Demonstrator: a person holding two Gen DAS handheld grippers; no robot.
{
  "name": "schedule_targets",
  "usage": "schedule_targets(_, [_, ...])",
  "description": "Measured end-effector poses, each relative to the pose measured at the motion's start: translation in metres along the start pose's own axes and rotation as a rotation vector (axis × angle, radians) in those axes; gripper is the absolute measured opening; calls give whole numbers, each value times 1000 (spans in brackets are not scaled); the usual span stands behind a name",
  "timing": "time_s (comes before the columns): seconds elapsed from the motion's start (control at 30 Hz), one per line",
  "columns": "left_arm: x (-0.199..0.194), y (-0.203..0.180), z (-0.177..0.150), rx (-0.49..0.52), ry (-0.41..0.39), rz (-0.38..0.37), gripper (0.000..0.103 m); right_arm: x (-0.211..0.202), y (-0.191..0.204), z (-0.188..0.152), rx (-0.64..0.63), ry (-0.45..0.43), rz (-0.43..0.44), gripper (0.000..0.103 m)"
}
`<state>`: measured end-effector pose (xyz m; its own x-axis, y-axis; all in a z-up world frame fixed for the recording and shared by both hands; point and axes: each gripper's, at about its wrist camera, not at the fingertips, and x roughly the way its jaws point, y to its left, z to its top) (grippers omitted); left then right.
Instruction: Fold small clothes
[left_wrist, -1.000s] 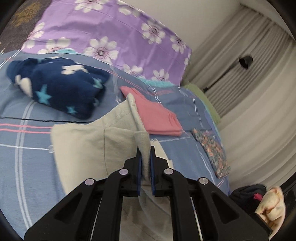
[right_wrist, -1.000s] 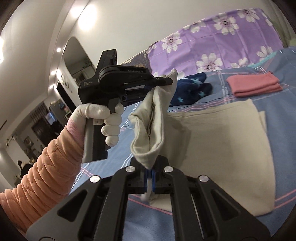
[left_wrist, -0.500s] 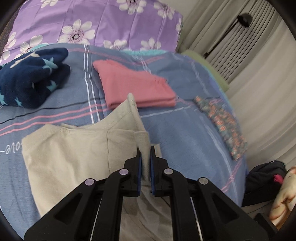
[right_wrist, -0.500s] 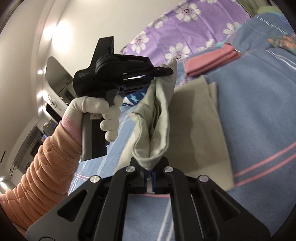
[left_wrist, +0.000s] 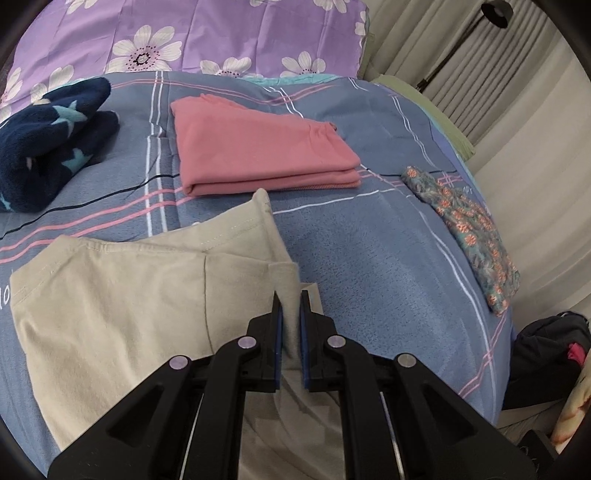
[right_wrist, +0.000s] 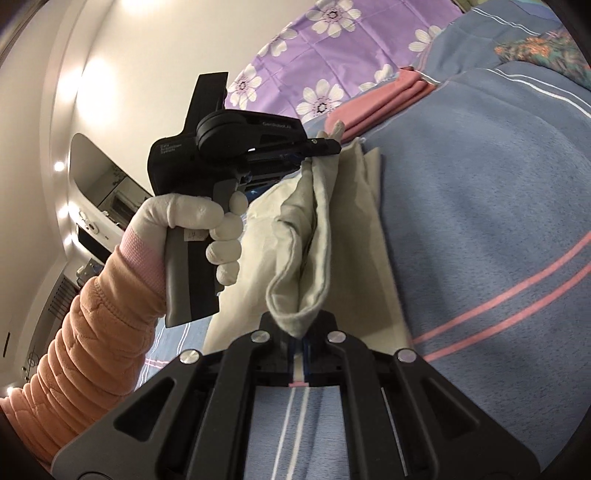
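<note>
I have the left gripper (left_wrist: 290, 325) pinching a raised edge of the beige garment (left_wrist: 122, 295). The right gripper (right_wrist: 298, 341) is pressed onto the opposite corner of that edge. The lifted fold hangs between both claws; the remainder lies flat to the left of the left claw, on the bed.

Risk: if one claw advances ahead of the other, I judge the fold will land skewed. A thin pinch may slip, dropping a corner.

Ahead of the left claw lies a folded pink garment (left_wrist: 258, 147); ahead-left, a navy star fleece (left_wrist: 48, 147); ahead-right, a floral cloth (left_wrist: 469, 229). The surface is a blue plaid blanket (left_wrist: 369, 251). Beyond it: purple flowered bedding (left_wrist: 221, 37) and curtains (left_wrist: 517, 92).
</note>
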<state>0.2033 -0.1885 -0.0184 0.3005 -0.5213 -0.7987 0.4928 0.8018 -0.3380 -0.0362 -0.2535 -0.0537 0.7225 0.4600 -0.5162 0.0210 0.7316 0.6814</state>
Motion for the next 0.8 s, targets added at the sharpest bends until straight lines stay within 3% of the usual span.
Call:
schedule_targets(0.13, [-7,-2,0,-9,-20,-21,14,6,-7,-5,21,38,-23,3])
schedule_targets(0.23, [-42,-12,0,44,-94,-21,23,10,-16,-9,45,58,-30,4])
schedule_targets(0.3, [-71,-17,-8,103,-151,-1,44,11,-19,-11,56,63,-26,4])
schedule_targets(0.33, [-83,-19,-13,129,-175,16,46,11,-19,-11,58,64,-25,4])
schedule_targets(0.5, [-134,-11,-73,234,-219,93,59,14,-22,-12,70,73,-22,9])
schedule_targets(0.57, [-145,-2,-105,254,-222,131,60,16,-23,-11,81,79,-20,9])
schedule_targets(0.8, [-150,26,-196,269,-173,259,63,21,-29,-6,88,91,-31,11])
